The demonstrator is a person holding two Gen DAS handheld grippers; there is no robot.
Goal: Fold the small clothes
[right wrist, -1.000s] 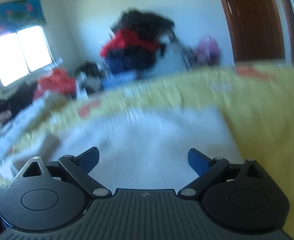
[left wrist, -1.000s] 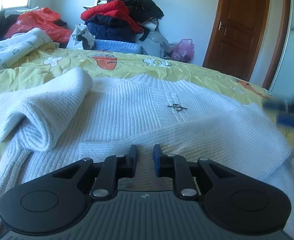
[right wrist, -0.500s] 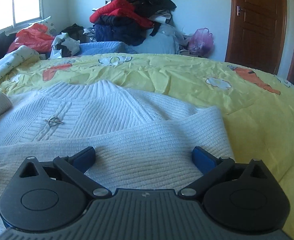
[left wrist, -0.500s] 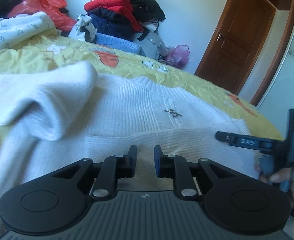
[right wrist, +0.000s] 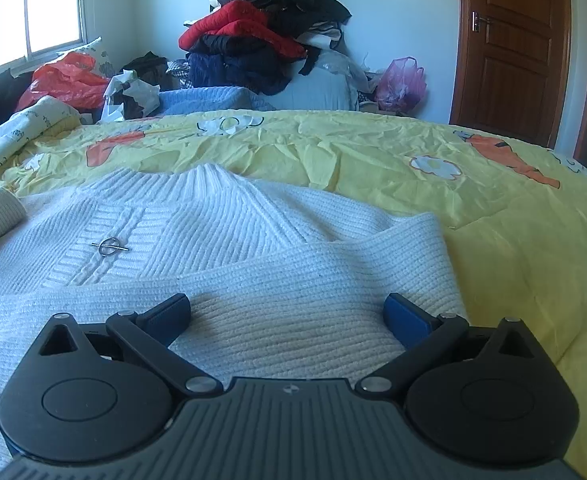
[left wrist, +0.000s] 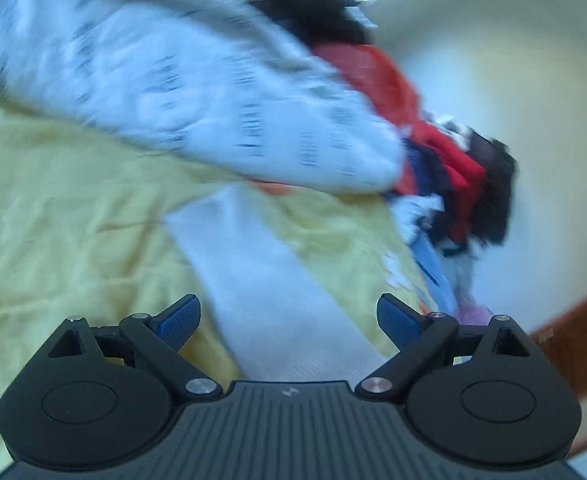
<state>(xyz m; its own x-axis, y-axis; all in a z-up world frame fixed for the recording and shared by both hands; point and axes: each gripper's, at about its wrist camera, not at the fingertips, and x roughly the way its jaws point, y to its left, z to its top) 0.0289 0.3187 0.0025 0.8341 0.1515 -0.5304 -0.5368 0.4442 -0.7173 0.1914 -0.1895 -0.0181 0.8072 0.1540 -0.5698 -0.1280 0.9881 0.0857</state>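
Left gripper (left wrist: 289, 316): jaws opening, already wide apart; nothing pinched. A white strip, probably the sweater's sleeve (left wrist: 269, 280), runs away from between the fingers, not touched by the pads as far as the blur allows.
Right gripper (right wrist: 287, 314): fingers spread wide, hovering just over the folded-in sleeve (right wrist: 253, 300); no cloth between the pads.
Sweater (right wrist: 213, 220): flat on the yellow sheet (right wrist: 413, 148), directly ahead of and under the right gripper, body spreading to its left.
Pin (right wrist: 109, 246): small metal ring-and-bar on the chest panel, ahead and left of the right gripper.
Long axis: collar (right wrist: 209, 178) points away from the right gripper, hem side nearest it, so the body runs near to far. The folded sleeve lies across that, left to right.
Left view axis: the strip runs from the fingers forward and to the left; the view is smeared and tilted.
Step in hand: likely taking the other sleeve to fold it across.
Doing it well: grip at the cuff, not mid-sleeve; carry it low and level so the knit does not drag the body; lay it parallel to the first sleeve.
Risk: thick knit may spring back or bunch at the shoulder.
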